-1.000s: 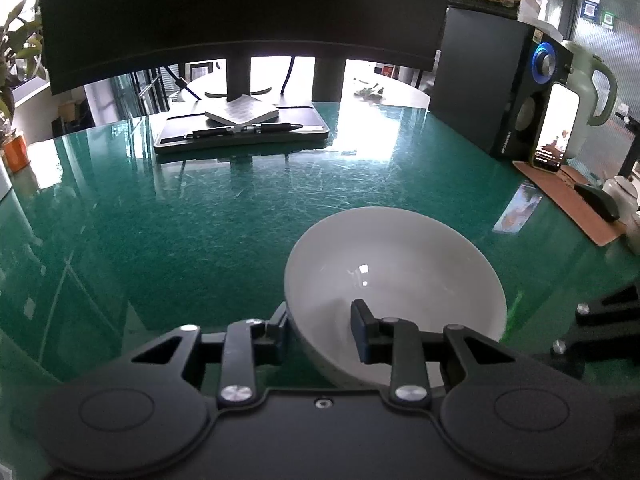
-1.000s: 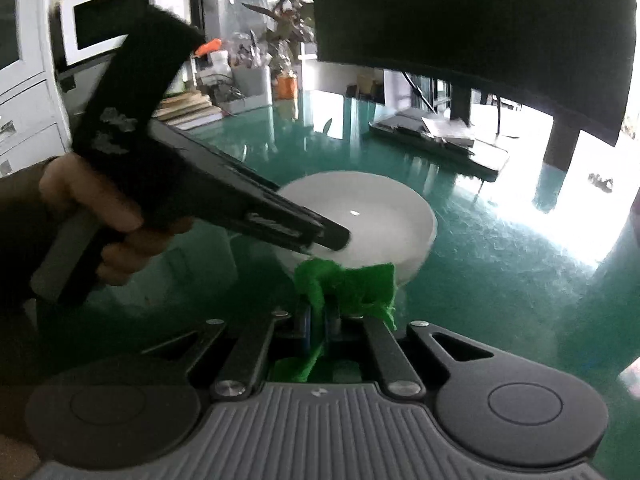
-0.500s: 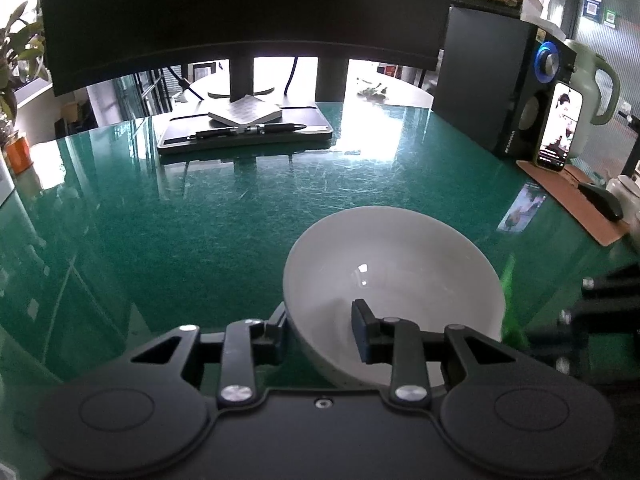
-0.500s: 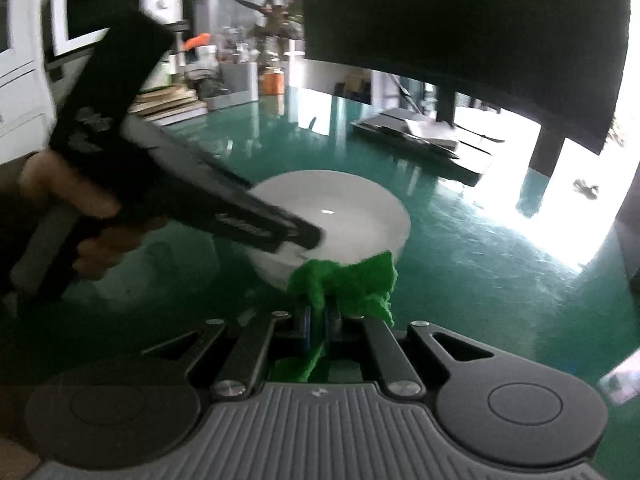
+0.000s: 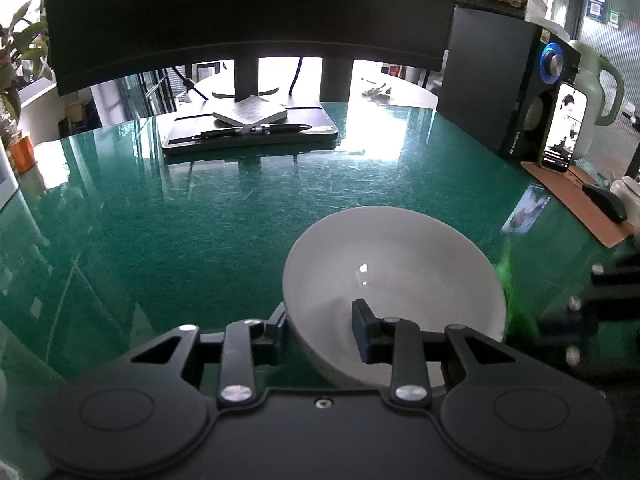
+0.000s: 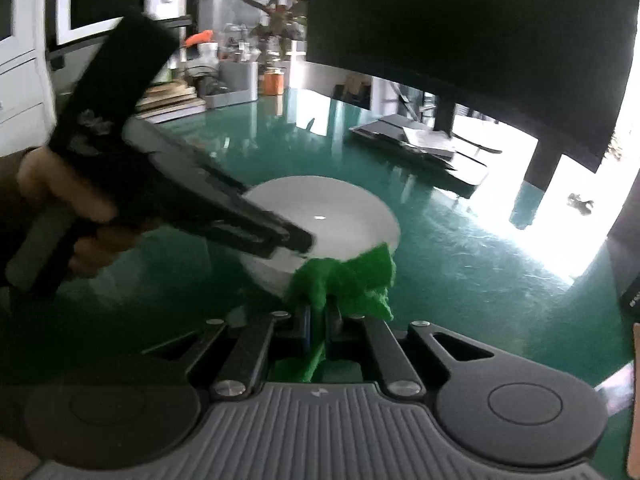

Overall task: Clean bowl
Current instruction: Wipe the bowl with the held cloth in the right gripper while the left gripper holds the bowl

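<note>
Left gripper (image 5: 320, 326): fingers straddle the near rim of the bowl, one outside the wall, one inside; clamped on the rim.
Right gripper (image 6: 317, 326): fingers drawn together on a green cloth (image 6: 344, 280), which bunches up past the fingertips.
Bowl (image 5: 400, 264): white, upright on the green worktop (image 5: 180, 220); inside bare and glossy.
Cloth against bowl: right wrist view shows the cloth at the bowl's near rim; whether it touches cannot be told through the blur.
Left wrist view only: cloth appears as a blurred green streak just beside the bowl's right edge, with the right gripper's dark frame at the frame edge.
Right wrist view only: the person's hand (image 6: 60, 208) around the left gripper's handle, its fingers reaching over the bowl rim.
Middle distance: flat black tray (image 5: 248, 136) carrying a notebook (image 5: 250, 114) and a pen (image 5: 256, 130).
Right edge, left wrist view: phone (image 5: 564, 132) lit and upright against a black speaker (image 5: 508, 84); mouse (image 5: 604, 202) on a brown mat.
Far: large dark monitor (image 5: 248, 16) above the tray.
Far, right wrist view only: white microwave (image 6: 104, 4), potted plants.
</note>
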Demonstrator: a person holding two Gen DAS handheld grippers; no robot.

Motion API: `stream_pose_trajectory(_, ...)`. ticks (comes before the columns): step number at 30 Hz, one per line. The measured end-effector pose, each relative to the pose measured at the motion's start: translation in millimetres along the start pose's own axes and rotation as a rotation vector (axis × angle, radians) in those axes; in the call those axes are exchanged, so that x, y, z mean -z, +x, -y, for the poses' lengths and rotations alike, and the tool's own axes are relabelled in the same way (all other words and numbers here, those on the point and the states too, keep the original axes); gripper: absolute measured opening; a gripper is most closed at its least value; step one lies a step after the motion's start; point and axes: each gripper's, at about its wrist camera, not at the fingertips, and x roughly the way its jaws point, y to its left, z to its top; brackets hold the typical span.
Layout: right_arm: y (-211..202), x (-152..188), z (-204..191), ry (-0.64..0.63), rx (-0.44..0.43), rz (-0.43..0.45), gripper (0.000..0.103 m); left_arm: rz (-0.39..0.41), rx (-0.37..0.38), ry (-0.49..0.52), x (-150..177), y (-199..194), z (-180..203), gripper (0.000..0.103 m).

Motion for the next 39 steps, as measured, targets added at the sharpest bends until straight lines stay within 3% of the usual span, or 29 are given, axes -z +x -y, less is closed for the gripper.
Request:
stream_pose_trajectory(6, 0.3, -1.8, 2.4, -0.006, 0.054, 0.004, 0.006, -0.001, 0.002, 0.005, 0.3, -0.3, 1.2, 0.031)
stream_pose_trajectory(11, -2.8, 2.1, -14.7, -0.065, -0.016, -0.009, 0.006, 0.0, -0.001, 0.005, 0.1, -0.2, 1.6, 0.031)
stream_pose_trajectory(21, 5.7, -5.0, 2.5, -0.036, 0.077, -0.012, 0.007, 0.001, 0.003, 0.008, 0.7, -0.8, 1.2, 0.031)
stream_pose_trajectory(26, 0.9, 0.5, -9.5, -0.072, 0.01, -0.02, 0.006, 0.004, 0.002, 0.013, 1.1, -1.0, 2.2, 0.032)
stream_pose_trajectory(34, 14.0, -11.3, 8.8, -0.049, 0.083, -0.022, 0.006, 0.006, 0.005, 0.011, 2.3, -1.5, 0.7, 0.031)
stream_pose_trajectory(39, 11.0, -7.2, -2.9, -0.093, 0.097, -0.021, 0.007, 0.009, 0.003, 0.024, 1.8, -1.3, 0.7, 0.032)
